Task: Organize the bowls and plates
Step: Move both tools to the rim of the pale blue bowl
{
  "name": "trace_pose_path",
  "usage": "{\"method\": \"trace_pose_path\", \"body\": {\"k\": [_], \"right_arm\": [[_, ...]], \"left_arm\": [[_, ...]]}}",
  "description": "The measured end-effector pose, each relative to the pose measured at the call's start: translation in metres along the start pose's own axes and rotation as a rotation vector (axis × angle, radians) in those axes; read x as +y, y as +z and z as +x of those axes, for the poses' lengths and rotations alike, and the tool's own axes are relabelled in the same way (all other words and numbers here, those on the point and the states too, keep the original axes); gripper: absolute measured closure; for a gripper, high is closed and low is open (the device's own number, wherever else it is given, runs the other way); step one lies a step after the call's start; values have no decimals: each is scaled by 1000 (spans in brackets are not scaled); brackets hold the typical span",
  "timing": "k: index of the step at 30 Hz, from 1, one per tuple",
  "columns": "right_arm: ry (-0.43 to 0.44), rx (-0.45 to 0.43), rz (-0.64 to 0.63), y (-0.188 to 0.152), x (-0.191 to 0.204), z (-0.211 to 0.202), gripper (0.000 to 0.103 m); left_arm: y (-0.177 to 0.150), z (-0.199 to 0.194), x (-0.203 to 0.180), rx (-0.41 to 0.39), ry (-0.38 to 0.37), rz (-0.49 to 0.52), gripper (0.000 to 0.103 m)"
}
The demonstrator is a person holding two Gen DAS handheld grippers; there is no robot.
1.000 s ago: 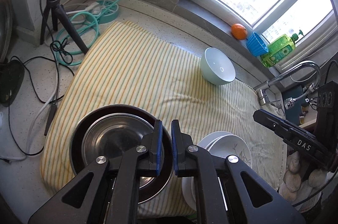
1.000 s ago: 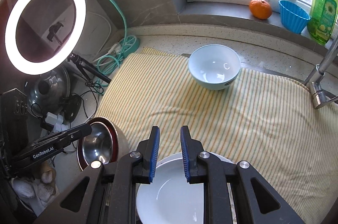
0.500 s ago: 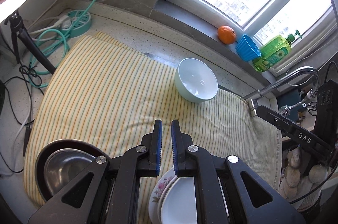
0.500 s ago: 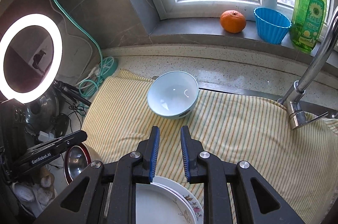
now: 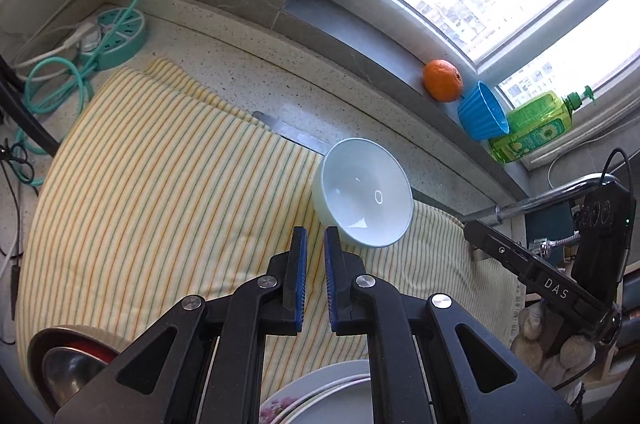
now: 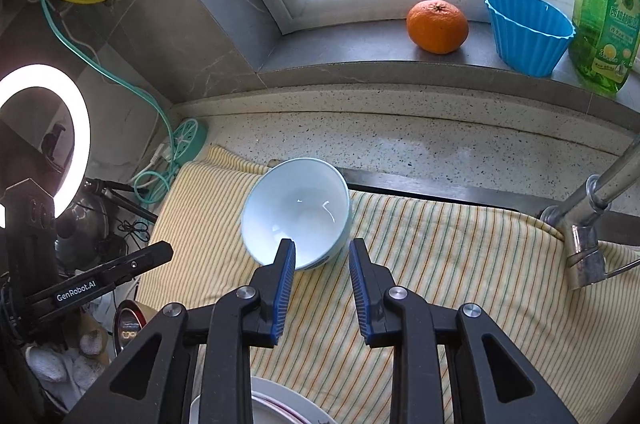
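While you hold both tools over the counter, the pale blue glazed ceramic bowl (image 6: 296, 212) sits upright on the yellow striped woven cloth (image 6: 460, 264), smooth and round, with bright glints on its inner wall. Your right gripper (image 6: 322, 256) has just been opening; its ribbed blue pads stand apart with nothing pressed between them, and the bowl's near rim lies just ahead at about 11 o'clock of the tips. Your left gripper (image 5: 313, 240) has its jaws nearly together and empty, with the same bowl (image 5: 364, 192) just beyond the tips at 1 o'clock.

At 6 o'clock in the left wrist view lies a stack of white plates (image 5: 320, 400), the lower one with a pink floral rim. At 8 o'clock a shiny steel bowl nested in a dark red round bowl (image 5: 68, 364) rests on the cloth's edge.

That cloth is soft and wrinkled, spread over a speckled stone counter (image 6: 400, 140). Behind it runs a grey stone sill (image 6: 360, 44) under a bright window, carrying a dimpled orange fruit (image 6: 437, 26), a fluted blue plastic cup (image 6: 528, 32) and a green soap bottle (image 6: 600, 24). A chrome tap (image 6: 588, 220) stands at 3 o'clock, a glowing ring light (image 6: 44, 140) at 9 o'clock.
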State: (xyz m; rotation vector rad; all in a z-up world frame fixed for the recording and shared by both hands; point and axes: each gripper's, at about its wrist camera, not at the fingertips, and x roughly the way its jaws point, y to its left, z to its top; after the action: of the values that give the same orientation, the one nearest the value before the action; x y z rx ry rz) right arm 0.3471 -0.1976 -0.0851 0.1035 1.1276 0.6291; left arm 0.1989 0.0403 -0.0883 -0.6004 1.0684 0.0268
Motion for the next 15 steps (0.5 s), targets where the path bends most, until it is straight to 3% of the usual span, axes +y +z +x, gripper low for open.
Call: {"method": "trace_pose_path", "body": {"k": [8, 15], "right_arm": [[44, 42, 53, 11, -16, 33, 78], [55, 71, 76, 21, -22, 57, 78]], "left_arm": [[18, 32, -2, 35, -13, -37, 94], [34, 60, -4, 54, 26, -29, 94]]}}
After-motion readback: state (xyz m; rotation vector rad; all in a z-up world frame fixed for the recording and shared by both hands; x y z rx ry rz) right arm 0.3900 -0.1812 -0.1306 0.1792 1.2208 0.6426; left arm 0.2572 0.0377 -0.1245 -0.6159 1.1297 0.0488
